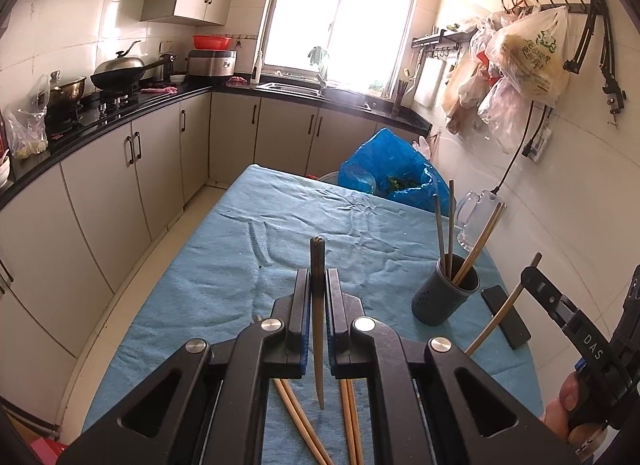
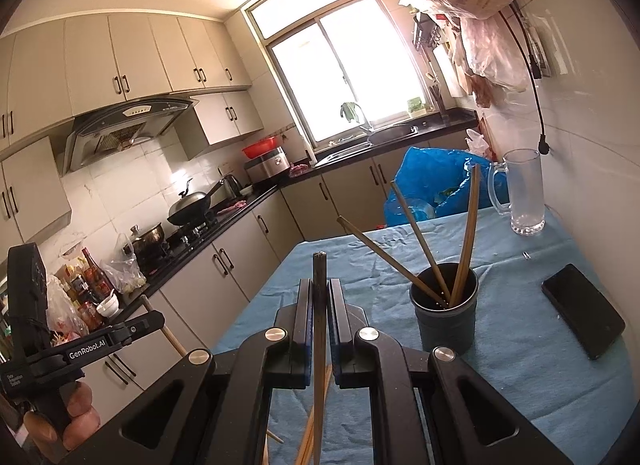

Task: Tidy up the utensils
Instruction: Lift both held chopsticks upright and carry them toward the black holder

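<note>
The blue tablecloth [image 2: 520, 345] lies under everything, with the dark utensil holder [image 2: 445, 307] standing on it and chopsticks [image 2: 466, 241] leaning inside. A glass mug [image 2: 525, 193] stands beyond the holder, a black phone [image 2: 583, 311] beside it. My left gripper [image 1: 319, 289] pinches one dark chopstick [image 1: 317, 261] upright, short of the holder; my right gripper [image 2: 320, 297] clamps another chopstick [image 2: 320, 269]. Loose bamboo chopsticks [image 1: 348, 425] lie below my left fingers.

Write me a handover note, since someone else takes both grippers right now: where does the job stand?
Left gripper: shut on a dark chopstick, lifted.
Right gripper: shut on another dark chopstick, lifted.
Grey utensil holder stands on the blue tablecloth near the phone and already holds several chopsticks.
Left: drop both held ones in, then the loose wooden chopsticks lying below the grippers.
</note>
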Demonstrator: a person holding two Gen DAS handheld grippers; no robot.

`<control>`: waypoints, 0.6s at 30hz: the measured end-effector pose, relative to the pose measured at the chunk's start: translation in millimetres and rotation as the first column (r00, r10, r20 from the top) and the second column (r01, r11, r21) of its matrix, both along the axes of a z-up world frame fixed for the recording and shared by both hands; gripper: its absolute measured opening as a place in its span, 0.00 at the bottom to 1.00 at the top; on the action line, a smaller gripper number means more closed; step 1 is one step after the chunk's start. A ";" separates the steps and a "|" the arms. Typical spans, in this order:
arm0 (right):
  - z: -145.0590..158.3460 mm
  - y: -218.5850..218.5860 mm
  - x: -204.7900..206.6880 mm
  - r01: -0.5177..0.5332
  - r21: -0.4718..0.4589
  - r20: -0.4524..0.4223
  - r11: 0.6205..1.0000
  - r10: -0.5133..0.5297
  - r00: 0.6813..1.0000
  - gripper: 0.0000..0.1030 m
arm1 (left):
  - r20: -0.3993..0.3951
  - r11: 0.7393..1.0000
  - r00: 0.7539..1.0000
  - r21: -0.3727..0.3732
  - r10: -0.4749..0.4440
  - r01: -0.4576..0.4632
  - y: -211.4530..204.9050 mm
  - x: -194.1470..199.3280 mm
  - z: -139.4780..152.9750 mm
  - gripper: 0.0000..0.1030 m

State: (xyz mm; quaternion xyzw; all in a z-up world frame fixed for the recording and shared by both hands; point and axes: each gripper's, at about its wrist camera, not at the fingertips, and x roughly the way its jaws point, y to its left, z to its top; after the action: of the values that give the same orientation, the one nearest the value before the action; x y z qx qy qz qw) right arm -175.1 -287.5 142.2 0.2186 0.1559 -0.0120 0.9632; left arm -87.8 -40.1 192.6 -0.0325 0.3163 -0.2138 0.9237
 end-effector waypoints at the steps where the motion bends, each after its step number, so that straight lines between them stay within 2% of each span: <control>1: 0.0 -0.5 -0.5 0.002 0.001 0.001 1.000 -0.002 1.000 0.07 | 0.000 1.000 1.000 0.001 0.000 0.000 -0.7 0.0 0.2 0.06; 18: 1.3 -19.6 -15.3 0.033 0.028 0.020 0.999 -0.033 0.999 0.07 | 0.018 0.999 0.999 0.036 -0.030 0.029 -23.2 -6.8 6.2 0.06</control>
State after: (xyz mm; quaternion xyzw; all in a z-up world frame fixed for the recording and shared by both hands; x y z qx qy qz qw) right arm -190.3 -307.1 143.4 0.2346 0.1427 -0.0236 0.9613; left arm -94.5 -63.2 198.8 -0.0092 0.3122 -0.2218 0.9237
